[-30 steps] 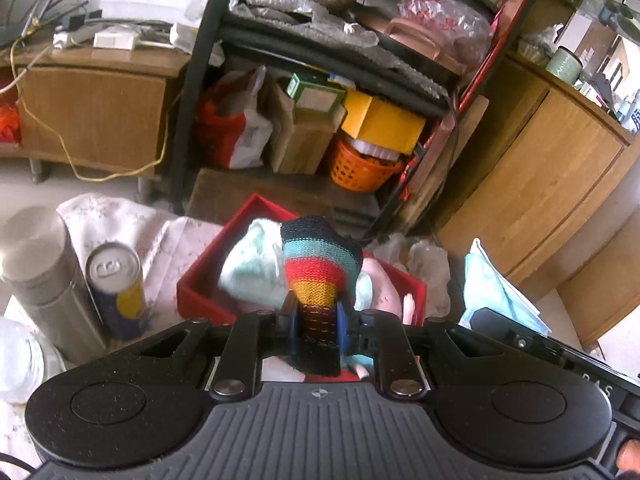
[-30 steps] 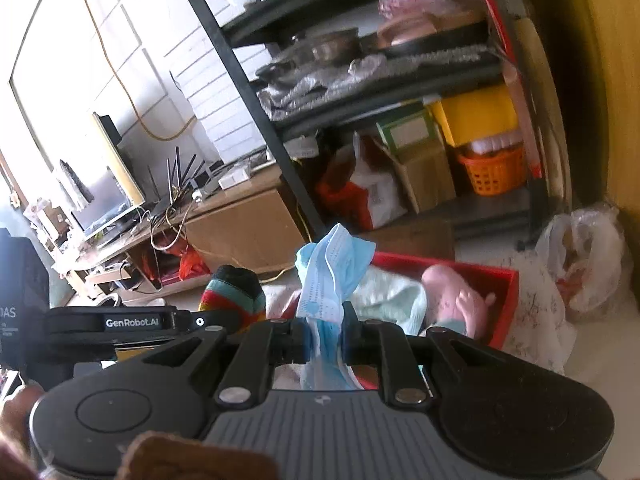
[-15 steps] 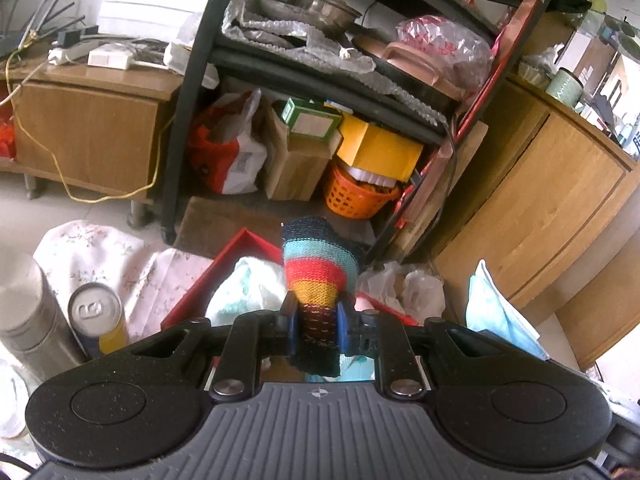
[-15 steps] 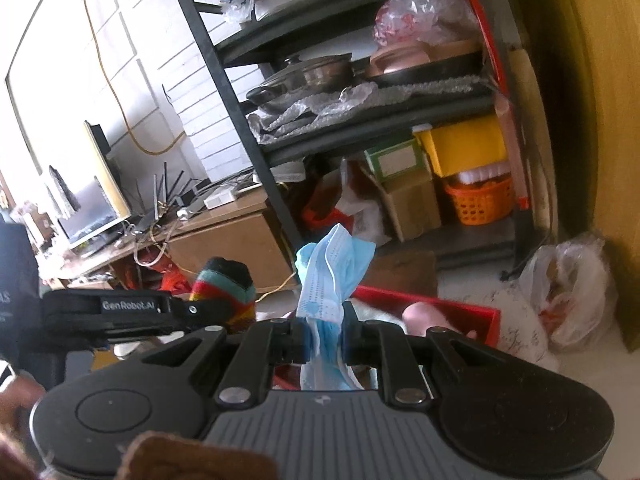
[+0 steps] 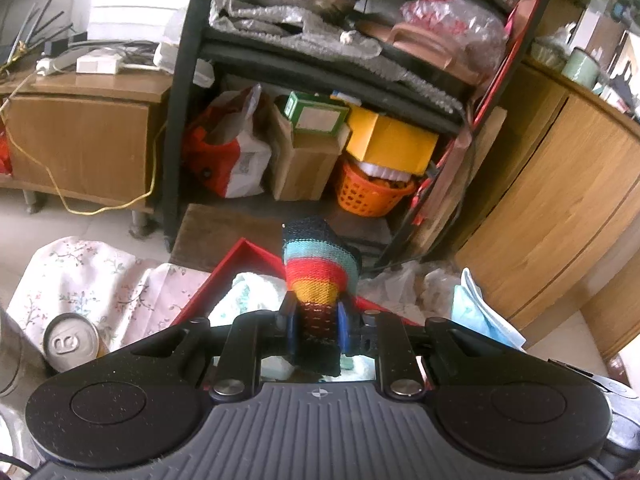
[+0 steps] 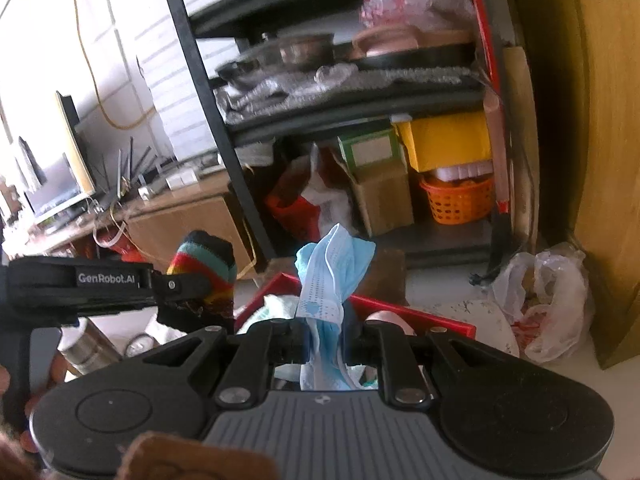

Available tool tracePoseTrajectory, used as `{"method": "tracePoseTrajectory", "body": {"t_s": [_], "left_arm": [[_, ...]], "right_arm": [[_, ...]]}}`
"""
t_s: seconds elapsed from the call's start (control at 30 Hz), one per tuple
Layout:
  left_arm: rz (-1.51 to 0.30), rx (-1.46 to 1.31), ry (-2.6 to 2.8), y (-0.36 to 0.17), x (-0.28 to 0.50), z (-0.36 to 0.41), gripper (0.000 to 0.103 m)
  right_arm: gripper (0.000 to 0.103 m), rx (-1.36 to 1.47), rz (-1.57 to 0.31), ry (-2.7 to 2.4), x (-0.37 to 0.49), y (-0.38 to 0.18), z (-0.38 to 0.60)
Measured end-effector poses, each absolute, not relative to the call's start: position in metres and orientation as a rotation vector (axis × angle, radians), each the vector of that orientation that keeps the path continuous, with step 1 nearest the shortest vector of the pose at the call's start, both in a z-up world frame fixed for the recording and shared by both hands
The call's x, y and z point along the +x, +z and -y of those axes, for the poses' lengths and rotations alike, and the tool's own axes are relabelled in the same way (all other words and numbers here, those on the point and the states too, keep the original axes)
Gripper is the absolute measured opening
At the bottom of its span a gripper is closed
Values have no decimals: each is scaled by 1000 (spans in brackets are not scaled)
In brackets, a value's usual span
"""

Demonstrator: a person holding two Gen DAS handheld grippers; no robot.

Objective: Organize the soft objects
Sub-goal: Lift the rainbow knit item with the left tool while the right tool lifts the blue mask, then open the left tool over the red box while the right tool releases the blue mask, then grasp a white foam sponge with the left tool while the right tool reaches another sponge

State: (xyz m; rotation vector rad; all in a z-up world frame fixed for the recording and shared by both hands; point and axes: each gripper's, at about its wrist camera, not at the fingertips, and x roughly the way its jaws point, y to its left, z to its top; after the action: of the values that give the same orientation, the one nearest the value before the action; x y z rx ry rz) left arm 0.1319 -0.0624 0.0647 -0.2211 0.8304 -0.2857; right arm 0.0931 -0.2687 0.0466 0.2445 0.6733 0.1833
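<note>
Knitted and limp, the sock [image 5: 316, 280] in your left gripper [image 5: 317, 330] weighs next to nothing; its jaws are pinched on the dark cuff end, so the striped toe, banded yellow, red, teal and navy, stands up free. Your right gripper [image 6: 325, 342] has its jaws closed on a blue mask [image 6: 330, 276], pleated, thin and floppy, gripped mid-body with loose folds above. Both will sag and snag rather than slip. Just beyond and below sits the red box [image 5: 240, 258], already holding pale cloth [image 5: 244, 296]. Farther off stands the shelf [image 5: 180, 120].
</note>
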Motion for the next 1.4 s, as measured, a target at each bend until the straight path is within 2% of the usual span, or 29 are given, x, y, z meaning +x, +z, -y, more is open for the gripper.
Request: {"method": "tracePoseTrajectory", "body": {"t_s": [0.23,0.63,0.73,1.07,1.4], "left_arm": [[-889,-194,-268,36,148,73,20],[-937,-163,-252,19,152,78,32],[-935,-156,-251,21,149,77,36],[-923,-137,-253,30,136,71,52],[-911,-135,-251,37,124,62,60]], "right_arm": [[0,161,-747,145,116,19,253],[0,-10,-806,63,126,-6,234],[9,-27,-801,53,125,-5,232],[26,-85,-766,29,120,3,226],[34,-94,-749,37,115,8,222]]}}
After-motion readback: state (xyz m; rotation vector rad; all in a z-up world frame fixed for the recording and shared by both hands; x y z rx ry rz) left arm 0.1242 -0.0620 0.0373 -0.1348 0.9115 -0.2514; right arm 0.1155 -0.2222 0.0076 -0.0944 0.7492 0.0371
